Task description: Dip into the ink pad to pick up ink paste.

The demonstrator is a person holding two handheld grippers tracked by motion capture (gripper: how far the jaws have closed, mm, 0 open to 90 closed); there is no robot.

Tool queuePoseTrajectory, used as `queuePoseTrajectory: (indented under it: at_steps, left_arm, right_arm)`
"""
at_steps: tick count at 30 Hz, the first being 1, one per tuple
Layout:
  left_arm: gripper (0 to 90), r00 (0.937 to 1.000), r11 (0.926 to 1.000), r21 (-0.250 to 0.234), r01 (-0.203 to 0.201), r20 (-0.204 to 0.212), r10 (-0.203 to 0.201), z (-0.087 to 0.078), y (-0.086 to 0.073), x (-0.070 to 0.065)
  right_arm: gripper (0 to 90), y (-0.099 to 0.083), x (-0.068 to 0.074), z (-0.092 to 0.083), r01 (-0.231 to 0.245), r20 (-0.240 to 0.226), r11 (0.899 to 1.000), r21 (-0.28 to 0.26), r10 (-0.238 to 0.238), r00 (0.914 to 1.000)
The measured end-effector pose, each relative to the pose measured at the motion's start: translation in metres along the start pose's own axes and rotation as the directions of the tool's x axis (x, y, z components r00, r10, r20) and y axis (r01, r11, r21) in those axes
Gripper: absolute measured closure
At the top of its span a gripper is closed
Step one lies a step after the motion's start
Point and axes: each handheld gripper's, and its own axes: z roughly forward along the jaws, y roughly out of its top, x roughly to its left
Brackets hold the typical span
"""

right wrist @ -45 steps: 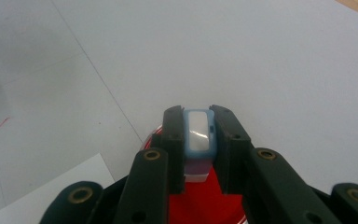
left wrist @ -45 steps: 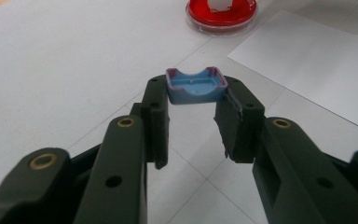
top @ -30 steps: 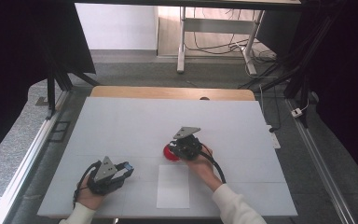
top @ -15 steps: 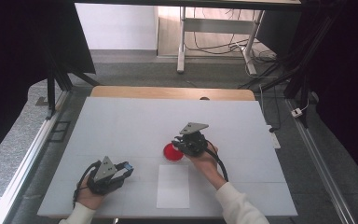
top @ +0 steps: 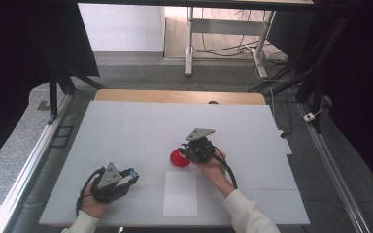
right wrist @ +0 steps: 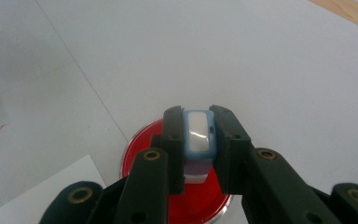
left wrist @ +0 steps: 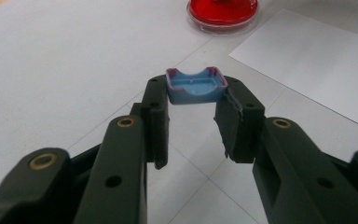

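My left gripper (top: 132, 175) rests low over the white table (top: 126, 126) near its front left corner. It is shut on a small blue tray-shaped piece with a pinkish rim (left wrist: 195, 86), held flat between the fingertips. Toward the middle of the table, my right gripper (top: 184, 153) hovers over the right edge of a round red dish (top: 178, 159). Its jaws are shut on a light-blue block with a white face (right wrist: 198, 135). The red dish (right wrist: 186, 205) lies right beneath that block. The same dish (left wrist: 223, 11) lies ahead of the left gripper (left wrist: 193, 93).
A white sheet of paper (top: 180, 193) lies flat on the table, in front of the dish and between the two hands. A wooden strip (top: 179, 96) runs along the table's far edge. Dark frames and cables stand beyond it.
The right gripper has shifted a little to the right over the dish, so more of the red dish shows at its left. The left hand has kept still.
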Motion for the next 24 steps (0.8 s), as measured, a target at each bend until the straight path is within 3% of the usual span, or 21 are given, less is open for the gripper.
queuePoseTrajectory:
  at_steps: [24]
  left_arm:
    - [65.1,1.0,1.0,-0.001,-0.002,-0.001,0.002,-0.0001,0.0002,-0.0007]
  right_arm:
    - [75.3,-0.0011,0.0016,0.0036,0.009,-0.005,1.0,0.014,-0.009,0.9999]
